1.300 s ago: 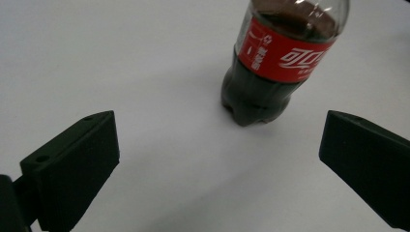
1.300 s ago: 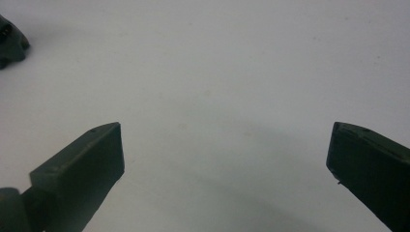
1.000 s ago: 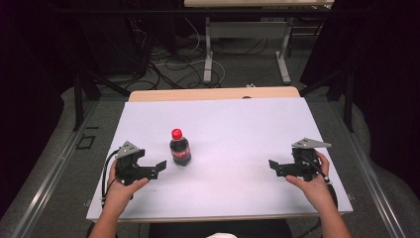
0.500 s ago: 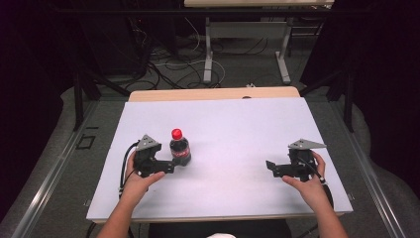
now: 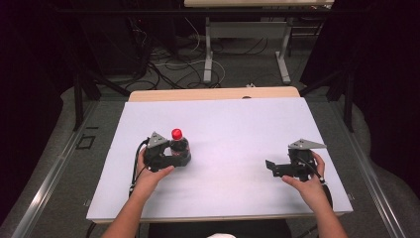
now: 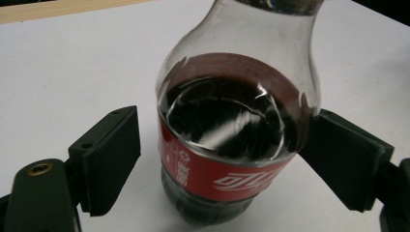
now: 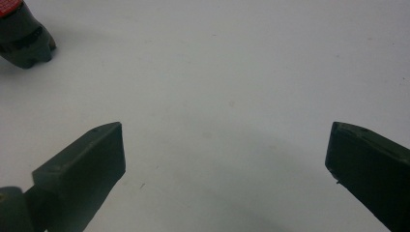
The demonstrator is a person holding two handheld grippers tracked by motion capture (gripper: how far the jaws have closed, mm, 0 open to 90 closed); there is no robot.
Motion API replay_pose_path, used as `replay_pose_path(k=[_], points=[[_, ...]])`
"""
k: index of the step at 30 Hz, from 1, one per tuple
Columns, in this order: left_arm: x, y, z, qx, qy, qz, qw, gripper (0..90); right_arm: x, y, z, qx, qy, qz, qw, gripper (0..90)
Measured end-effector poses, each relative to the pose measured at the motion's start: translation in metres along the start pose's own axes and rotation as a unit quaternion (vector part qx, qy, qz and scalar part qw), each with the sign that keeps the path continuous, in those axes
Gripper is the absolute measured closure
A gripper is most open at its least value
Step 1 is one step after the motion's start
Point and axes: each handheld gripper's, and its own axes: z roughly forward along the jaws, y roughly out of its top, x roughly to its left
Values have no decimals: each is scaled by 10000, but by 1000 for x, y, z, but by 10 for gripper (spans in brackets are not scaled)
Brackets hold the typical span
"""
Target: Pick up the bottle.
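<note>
- Cola bottle [image 5: 179,146] — upright on the white table [image 5: 233,129], left of centre, with the left gripper [image 5: 174,159] reaching in from its 7 o'clock side in the high view.
- Left gripper, its own view [image 6: 220,162]: jaws spread to either side of the bottle at label height; the pad at 3 o'clock looks to be touching the wall, the pad at 9 o'clock stands just clear — not yet a clamp.
- Advice for the grasp: centre the bottle between the pads, then close evenly on the red label band, where the wall is straight, so that the bottle is not pushed sideways or tipped.
- Contents: dark cola reaching about the shoulder, clear neck above, red cap [image 5: 177,133] on.
- Right gripper [image 5: 271,166]: jaws wide apart and empty, resting over bare table near its 4 o'clock edge, well apart from the bottle.
</note>
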Motion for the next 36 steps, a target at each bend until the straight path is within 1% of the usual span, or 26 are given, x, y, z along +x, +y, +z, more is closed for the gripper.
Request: replay_pose_path(k=[2,6,7,8,9,10,14,16,17,18,19,20,23,27,28,31,36], points=[[-2,-1,3,15,14,26,10000,168,0,-1,1,-5,-16,-32,10000,3],[-3,-3,5,8,132,99,9999,233,0,-1,2,2,-22,-20,10000,6],[-3,-3,5,-27,138,113,9998,248,1,-1,2,12,-3,16,10000,7],[-4,-4,6,-49,133,98,9999,257,0,-2,3,16,4,-16,10000,7],[-4,-3,5,-10,130,148,9998,264,0,-2,3,20,3,-30,10000,7],[-4,-4,6,-49,140,138,9998,265,1,-2,3,23,-2,-26,10000,8],[-5,-4,5,-57,163,169,9997,274,1,-3,4,36,-6,-26,10000,9],[-6,-5,6,-84,192,219,9995,278,1,-3,5,43,9,-39,10000,10],[-6,-5,6,-122,208,215,9995,280,1,-3,6,26,-16,-35,10000,10],[-6,-6,5,-152,218,212,9994,282,2,-3,6,57,28,3,10000,11],[-6,-7,6,-196,228,198,9994,284,2,-4,6,49,21,-6,10000,12],[-6,-7,5,-190,229,196,9994,285,2,-4,6,65,5,-7,10000,12],[-6,-7,6,-224,257,242,9991,289,3,-4,7,59,29,-51,10000,14],[-7,-7,5,-253,283,284,9989,292,4,-4,8,77,15,-48,10000,20],[-8,-7,4,-266,314,375,9984,293,5,-4,8,75,30,-60,9999,24],[-8,-7,3,-284,273,368,9985,298,5,-4,9,87,33,-86,9999,39],[-13,-6,3,-265,225,428,9985,302,7,-4,9,75,52,-165,9998,49]])
